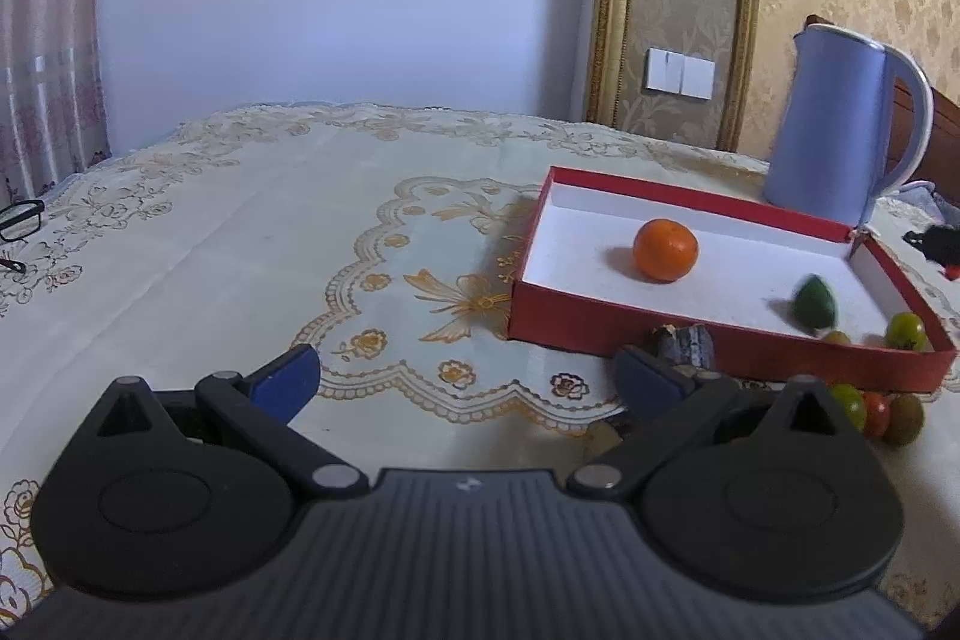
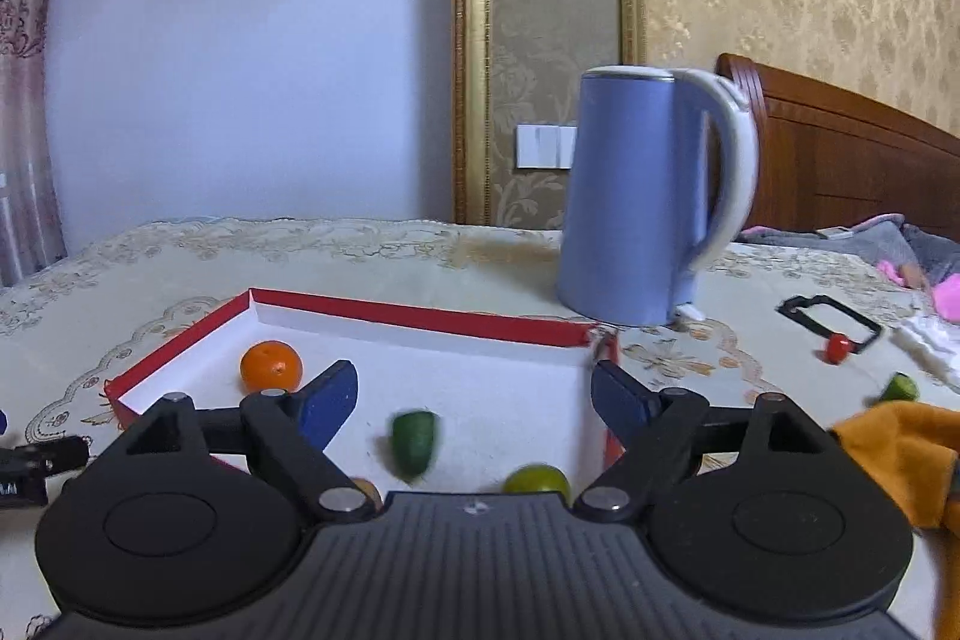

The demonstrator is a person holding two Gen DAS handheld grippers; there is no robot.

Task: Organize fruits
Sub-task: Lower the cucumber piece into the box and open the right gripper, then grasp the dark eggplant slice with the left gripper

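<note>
My right gripper stood with its blue-padded jaws wide apart over the shallow red cardboard box with a white lining, nothing between them; the small dark-green oval fruit lay blurred on the box floor just below, free of my pads. My left gripper also had its jaws apart and empty, low over the cloth to the left of the box.

In the box sat a round orange mandarin near the middle, and a small yellow-green round fruit in the near right corner. A few more small green and red round fruits waited on the table outside the box's front wall.

I judged these fruits light, smooth-skinned and ready to roll, and soft enough to bruise; I would have taken each across its widest middle with a gentle squeeze. The mandarin looked firmer and wider, needing nearly the full spread.

The table wore a cream embroidered cloth, likely a little slippery under round things. A tall pale-blue electric kettle stood behind the box, and black-framed glasses lay at the far left edge.
</note>
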